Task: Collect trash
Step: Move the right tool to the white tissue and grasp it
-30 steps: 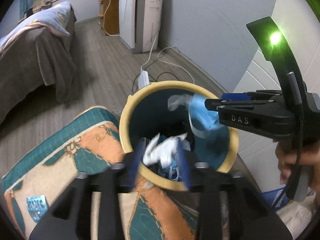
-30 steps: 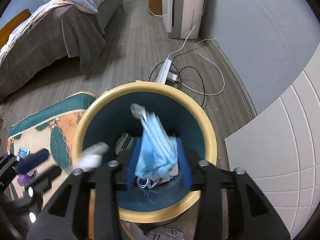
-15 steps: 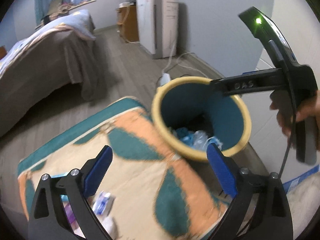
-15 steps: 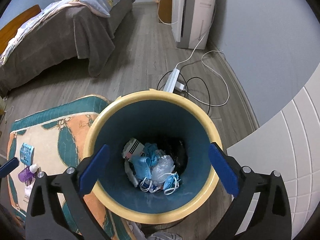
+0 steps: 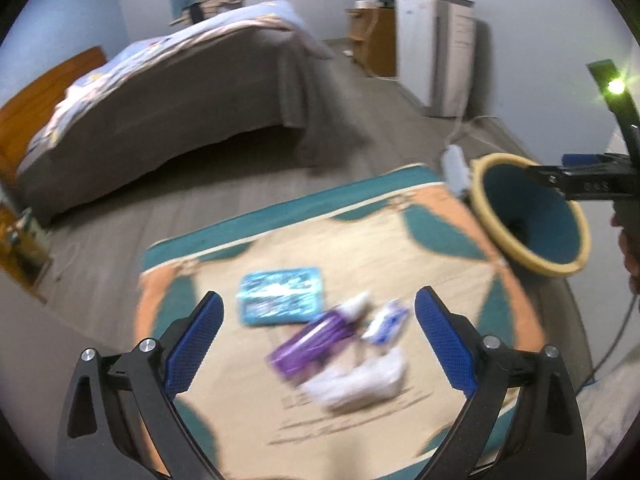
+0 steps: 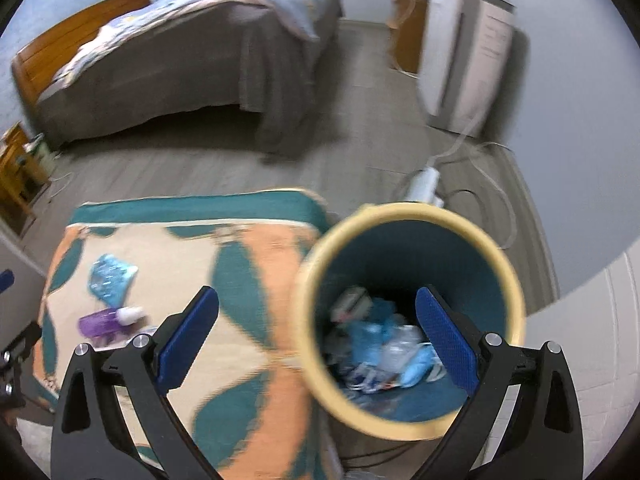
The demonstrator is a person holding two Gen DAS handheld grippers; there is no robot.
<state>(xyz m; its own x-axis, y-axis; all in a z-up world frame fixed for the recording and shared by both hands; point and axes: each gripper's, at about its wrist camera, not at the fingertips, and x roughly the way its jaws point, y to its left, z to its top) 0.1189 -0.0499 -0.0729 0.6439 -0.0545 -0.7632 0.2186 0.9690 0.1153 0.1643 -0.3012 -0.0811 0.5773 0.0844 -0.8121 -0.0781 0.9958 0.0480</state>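
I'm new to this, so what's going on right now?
Left gripper open, empty, above rug litter: purple bottle, blue packet, white wad. Right gripper open, empty, at bin. Nothing blocking.

Setting: domestic bedroom. Evidence: bed (image 5: pixel 168 92) with wooden headboard (image 6: pixel 80 28), draped in a brown blanket and pale blue quilt; grey wood-plank floor (image 6: pixel 192 168); patterned teal, orange and cream rug (image 5: pixel 360 240) laid on it; tall white appliance (image 5: pixel 432 52) against the grey wall, beside a small wooden cabinet (image 5: pixel 372 36); white power strip (image 6: pixel 424 182) with trailing cables; yellow-rimmed bin (image 6: pixel 404 312) standing at the rug's edge.
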